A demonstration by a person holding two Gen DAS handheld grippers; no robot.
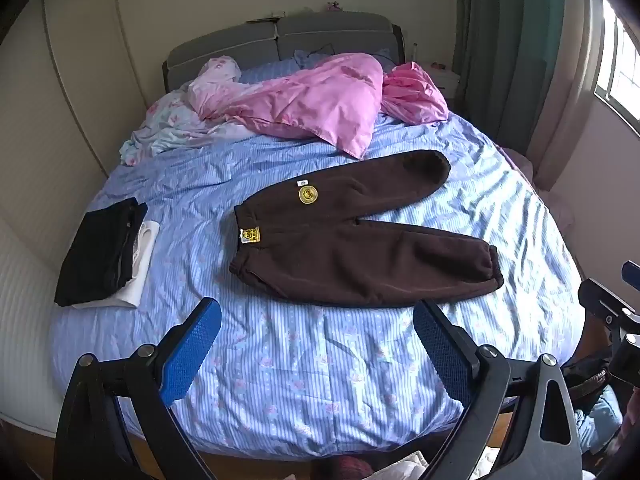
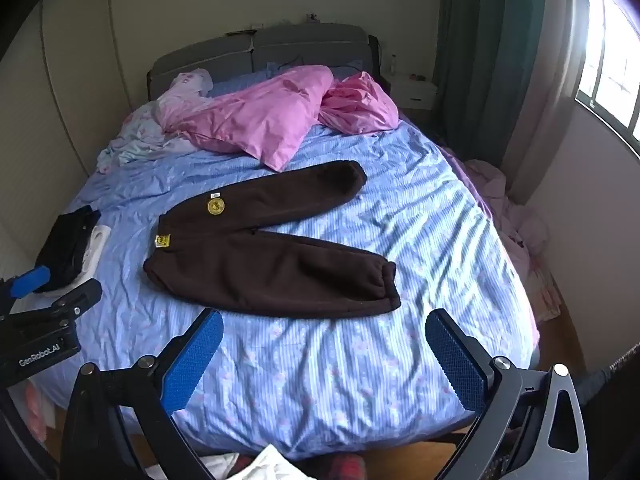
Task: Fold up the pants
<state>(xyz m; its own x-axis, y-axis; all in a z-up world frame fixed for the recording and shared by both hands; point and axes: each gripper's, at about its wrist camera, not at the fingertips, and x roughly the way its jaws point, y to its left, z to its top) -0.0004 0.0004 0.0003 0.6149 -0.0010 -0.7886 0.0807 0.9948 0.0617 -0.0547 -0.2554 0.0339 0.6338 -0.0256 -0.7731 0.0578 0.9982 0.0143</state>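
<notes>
Left wrist view gives me the brown pants spread flat on the bed, waistband to the left, both legs splayed to the right. My left gripper has its fingers wide apart and empty, short of the near leg. On the right wrist view, my right gripper is likewise spread, nothing between, pants lying beyond the tips.

brown pants unfolded, striped bedsheet
</notes>
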